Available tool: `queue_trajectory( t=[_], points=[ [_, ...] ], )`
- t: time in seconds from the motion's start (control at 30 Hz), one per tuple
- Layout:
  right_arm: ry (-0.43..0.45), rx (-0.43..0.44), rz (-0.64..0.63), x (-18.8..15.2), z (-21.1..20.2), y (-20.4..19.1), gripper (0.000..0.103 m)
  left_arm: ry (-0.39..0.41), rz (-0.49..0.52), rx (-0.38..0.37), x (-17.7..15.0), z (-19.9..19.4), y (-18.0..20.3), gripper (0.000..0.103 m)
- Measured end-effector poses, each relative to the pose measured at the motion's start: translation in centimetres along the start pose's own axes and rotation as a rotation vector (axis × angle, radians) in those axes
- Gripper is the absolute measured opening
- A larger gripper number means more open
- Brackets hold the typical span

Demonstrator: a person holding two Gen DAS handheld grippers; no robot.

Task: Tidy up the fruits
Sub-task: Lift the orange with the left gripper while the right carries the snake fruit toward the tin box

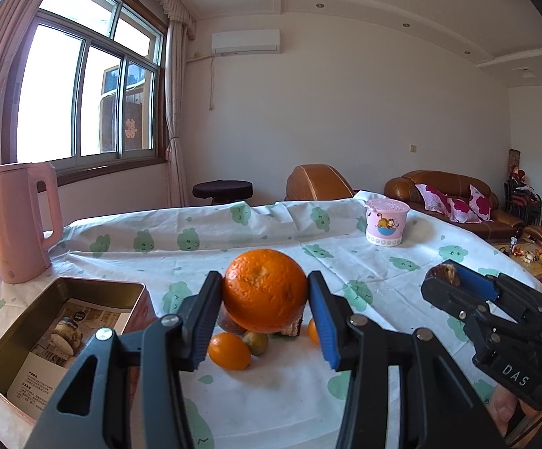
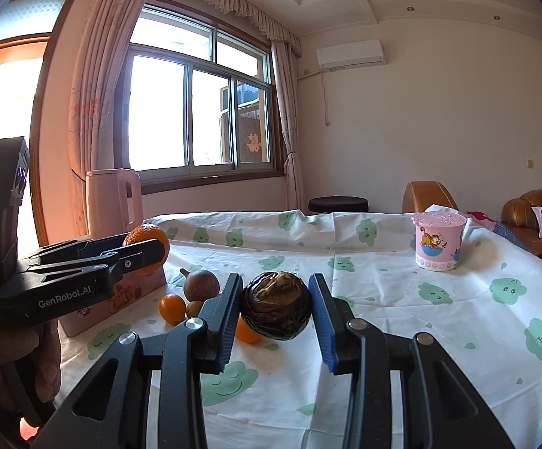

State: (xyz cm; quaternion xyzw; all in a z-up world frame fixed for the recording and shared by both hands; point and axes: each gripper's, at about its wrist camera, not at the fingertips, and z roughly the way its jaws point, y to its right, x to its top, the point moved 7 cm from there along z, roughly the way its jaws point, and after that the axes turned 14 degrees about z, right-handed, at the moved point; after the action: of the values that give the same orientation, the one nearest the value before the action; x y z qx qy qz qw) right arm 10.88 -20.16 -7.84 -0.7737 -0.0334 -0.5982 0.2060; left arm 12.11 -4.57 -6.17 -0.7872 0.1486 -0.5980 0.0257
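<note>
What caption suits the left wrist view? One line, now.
Left gripper clamps an orange above loose fruit, beside an open tin.

Two black plastic grippers, each with ribbed blue pads lining the inner faces of its fingers [image 1: 323,321] and silver rivets at the linkage joints behind them. The left gripper [image 2: 147,256] bears white "GenRobot.AI" lettering along its side; the right gripper [image 1: 454,280] reads "DAS". Bare skin of a hand [image 2: 42,359] shows behind the left gripper.

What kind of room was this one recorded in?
Most likely a home living room: a brown leather sofa with floral cushions, a wall air conditioner, and a curtained window behind a cloth-covered table.
</note>
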Motion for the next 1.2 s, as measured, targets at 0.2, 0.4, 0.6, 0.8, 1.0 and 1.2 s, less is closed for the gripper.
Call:
queue_trajectory(
  t=[0.2, 0.4, 0.6, 0.8, 1.0, 1.2],
  points=[
    [0.032, -0.005, -0.008, 0.2, -0.5, -0.2, 0.039, 0.034, 0.012, 0.033, 0.3, -0.7, -0.2, 0.048],
    [0.042, -0.029, -0.023, 0.4, -0.5, -0.4, 0.039, 0.049, 0.013, 0.07, 0.3, -1.2, -0.8, 0.048],
    [0.042, -0.018, -0.023, 1.3, -0.6, -1.0, 0.039, 0.046, 0.006, 0.083, 0.1, -1.5, -1.5, 0.048],
    [0.035, 0.007, -0.043, 1.9, -0.3, -2.1, 0.039, 0.044, 0.002, 0.102, 0.0, -1.9, -2.2, 0.048],
    [0.023, 0.043, -0.08, 2.7, 0.3, -4.1, 0.039, 0.033, -0.009, 0.114, -0.3, -2.2, -3.3, 0.048],
    [0.003, 0.083, -0.121, 3.3, 1.7, -6.5, 0.039, 0.016, -0.022, 0.14, -0.9, -2.6, -4.9, 0.048]
  ],
)
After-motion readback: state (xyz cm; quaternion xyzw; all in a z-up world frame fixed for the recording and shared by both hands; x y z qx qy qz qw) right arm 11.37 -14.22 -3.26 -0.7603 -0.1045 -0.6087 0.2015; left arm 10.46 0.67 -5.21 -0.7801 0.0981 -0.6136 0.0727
